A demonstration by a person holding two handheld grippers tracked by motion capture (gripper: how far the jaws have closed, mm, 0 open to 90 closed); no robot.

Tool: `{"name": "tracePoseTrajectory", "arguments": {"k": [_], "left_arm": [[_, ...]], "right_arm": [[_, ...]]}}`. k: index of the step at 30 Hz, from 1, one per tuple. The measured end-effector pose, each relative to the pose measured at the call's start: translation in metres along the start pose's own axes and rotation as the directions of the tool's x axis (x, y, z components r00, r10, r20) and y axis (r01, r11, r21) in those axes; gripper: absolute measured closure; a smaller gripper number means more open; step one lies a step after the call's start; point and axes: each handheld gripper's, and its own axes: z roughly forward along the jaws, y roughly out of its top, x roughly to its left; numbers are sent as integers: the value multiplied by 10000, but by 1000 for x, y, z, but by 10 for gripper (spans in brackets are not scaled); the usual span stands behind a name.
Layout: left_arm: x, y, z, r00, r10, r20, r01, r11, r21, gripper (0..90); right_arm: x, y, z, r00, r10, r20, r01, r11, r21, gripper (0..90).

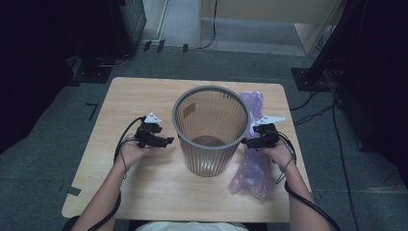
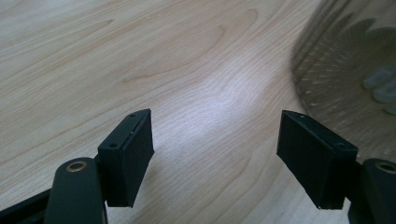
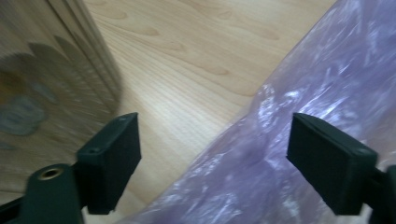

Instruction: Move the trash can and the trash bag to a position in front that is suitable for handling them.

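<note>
Purple bag lies crumpled on the tabletop, directly under the right tongs and trailing away on both sides of them, just beside the ribbed bin. The job looks like lining that bin with the bag. Both pairs of tongs stand wide with nothing between their pads; the left tongs hover on the opposite side of the bin, apart from its wall.

To do the pickup well, the right tongs should probably come down onto a raised fold near the bag's edge, not the flat middle, and pinch a single layer so the mouth can later be spread. Thin film slips and bunches, so a firm, full closing is called for.

From the right gripper view, the bag's glossy wrinkles show close under the jaws, with the bin wall at one side. From the high view comes the whole layout: the bag's length, the bin upright, both hands flanking it.
</note>
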Motion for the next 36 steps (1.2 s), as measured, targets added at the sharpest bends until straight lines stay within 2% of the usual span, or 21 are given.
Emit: {"name": "tracePoseTrajectory", "arguments": {"k": [2, 4, 6, 10, 12, 15, 17, 20, 23, 24, 25, 27, 28, 31, 32, 33, 34, 35, 36], "left_arm": [[-1, 1, -2, 9999, 82, 88, -82, 10000, 24, 265], [-3, 2, -6, 9989, 46, 472, -48, 10000, 46, 272], [-4, 4, -8, 9989, -6, 477, 2, 10000, 99, 324], [-6, 6, -11, 9978, 109, 651, -121, 9998, 173, 321], [-8, 8, -14, 9959, 206, 876, -218, 9997, 137, 310], [-10, 10, -17, 9953, 200, 942, -210, 9997, 96, 309], [-11, 11, -21, 9927, 304, 1170, -297, 9995, -75, 361], [-16, 13, -28, 9915, 665, 1114, -623, 9972, -404, 445], [-18, 16, -31, 9920, 695, 1056, -636, 9963, -581, 429], [-18, 18, -33, 9927, 518, 1086, -454, 9971, -610, 429], [-18, 21, -35, 9936, 295, 1094, -234, 9981, -570, 387], [-17, 23, -40, 9926, 242, 1188, -142, 9963, -845, 405], [-17, 23, -40, 9926, 242, 1188, -142, 9963, -845, 418], [-17, 25, -45, 9859, 56, 1674, 102, 9956, -932, 419], [-17, 25, -45, 9839, -28, 1785, 192, 9957, -902, 417], [-17, 25, -45, 9839, -28, 1785, 192, 9957, -902, 412], [-16, 25, -46, 9785, -184, 2056, 351, 9963, -781, 406], [-16, 25, -46, 9785, -184, 2056, 351, 9963, -781, 398], [-17, 25, -46, 9755, -175, 2194, 344, 9967, -734, 383]], "right_arm": [[0, 1, -1, 9998, 172, -91, -171, 9998, 67, 201], [0, 3, -3, 9992, 330, -244, -328, 9994, 88, 205], [2, 5, -7, 9986, 385, -355, -385, 9993, -10, 212], [2, 7, -12, 9972, 463, -594, -474, 9987, -166, 228], [2, 8, -14, 9970, 429, -638, -445, 9988, -226, 228], [3, 9, -16, 9966, 475, -677, -493, 9985, -245, 228], [3, 10, -17, 9951, 569, -803, -595, 9977, -308, 232], [6, 10, -19, 9961, 214, -856, -240, 9993, -296, 233], [8, 11, -20, 9964, 156, -829, -180, 9995, -277, 228], [9, 12, -21, 9959, 133, -892, -161, 9994, -309, 224], [12, 14, -25, 9950, -43, -1000, -2, 9990, -449, 231], [15, 15, -28, 9934, -355, -1088, 285, 9975, -651, 327], [17, 16, -30, 9922, -493, -1149, 413, 9967, -705, 342], [21, 17, -33, 9927, -677, -1002, 594, 9948, -833, 366], [25, 18, -37, 9914, -644, -1141, 538, 9942, -937, 434], [25, 18, -37, 9914, -644, -1141, 538, 9942, -937, 434], [26, 20, -39, 9888, -544, -1393, 408, 9943, -987, 486], [26, 20, -39, 9888, -544, -1393, 408, 9943, -987, 486], [28, 20, -42, 9882, -545, -1430, 385, 9929, -1122, 528]]}}
